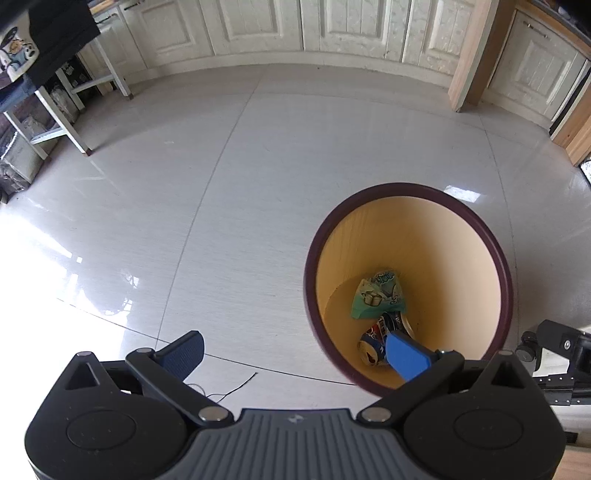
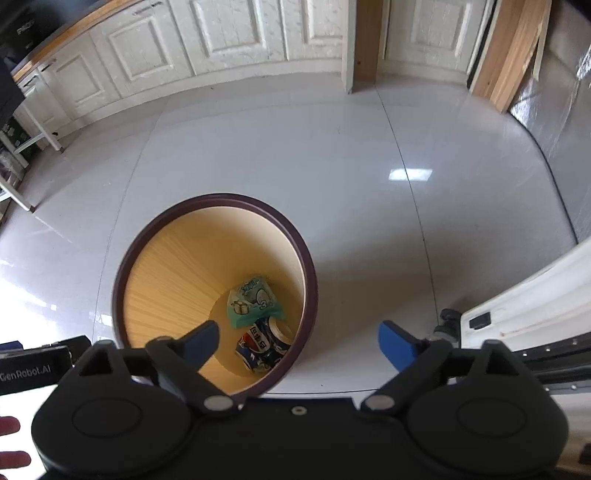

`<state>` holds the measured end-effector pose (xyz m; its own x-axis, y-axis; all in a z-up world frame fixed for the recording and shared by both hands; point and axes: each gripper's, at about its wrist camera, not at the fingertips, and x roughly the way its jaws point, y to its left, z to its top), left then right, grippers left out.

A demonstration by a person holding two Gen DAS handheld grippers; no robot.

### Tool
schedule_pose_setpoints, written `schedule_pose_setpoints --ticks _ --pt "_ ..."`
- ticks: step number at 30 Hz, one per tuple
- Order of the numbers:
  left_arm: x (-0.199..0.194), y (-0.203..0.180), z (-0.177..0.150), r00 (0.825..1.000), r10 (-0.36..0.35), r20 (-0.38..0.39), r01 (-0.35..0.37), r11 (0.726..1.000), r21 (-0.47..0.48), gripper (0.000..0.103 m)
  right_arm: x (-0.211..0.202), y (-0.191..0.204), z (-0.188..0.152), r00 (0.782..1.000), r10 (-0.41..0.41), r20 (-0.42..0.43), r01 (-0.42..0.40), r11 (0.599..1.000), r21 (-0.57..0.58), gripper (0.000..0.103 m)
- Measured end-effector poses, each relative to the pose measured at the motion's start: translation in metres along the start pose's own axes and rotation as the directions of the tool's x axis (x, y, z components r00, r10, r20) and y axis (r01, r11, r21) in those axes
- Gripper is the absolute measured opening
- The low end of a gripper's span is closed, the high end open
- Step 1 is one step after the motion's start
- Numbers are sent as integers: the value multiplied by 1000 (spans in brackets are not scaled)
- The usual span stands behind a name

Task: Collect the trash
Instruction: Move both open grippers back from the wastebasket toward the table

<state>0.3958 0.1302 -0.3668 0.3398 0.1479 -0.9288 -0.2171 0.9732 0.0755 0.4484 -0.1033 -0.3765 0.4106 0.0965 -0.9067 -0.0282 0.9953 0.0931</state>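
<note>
Trash lies at the bottom of the round bin [image 1: 506, 280], both tongs released above it.

Inside the bin, on its yellow floor, a green snack wrapper [image 1: 376, 295] lies touching a crushed blue soda can [image 1: 373, 341]. The bin has a dark purple rim and stands on the pale tiled floor [image 1: 229, 221]. The left gripper [image 1: 295, 352] has its jaws spread wide with nothing between them; one blue pad is over the bin mouth. The right gripper [image 2: 299, 341] is also spread wide and holds nothing. White cabinets [image 1: 332, 26] stand behind.
</note>
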Motion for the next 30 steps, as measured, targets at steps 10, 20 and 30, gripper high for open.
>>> schedule_pose_setpoints --ticks 10,20,30 --pt "-73 15 -24 997 -33 72 34 999 -10 103 -69 6 -18 998 -10 63 10 1000 -8 103" --pt "-156 32 -42 979 -71 191 79 996 -35 103 -147 8 -30 990 -24 141 33 998 -59 103" --pt "-247 56 -57 928 -70 367 111 990 -93 103 -244 21 -40 951 11 309 20 995 -98 103"
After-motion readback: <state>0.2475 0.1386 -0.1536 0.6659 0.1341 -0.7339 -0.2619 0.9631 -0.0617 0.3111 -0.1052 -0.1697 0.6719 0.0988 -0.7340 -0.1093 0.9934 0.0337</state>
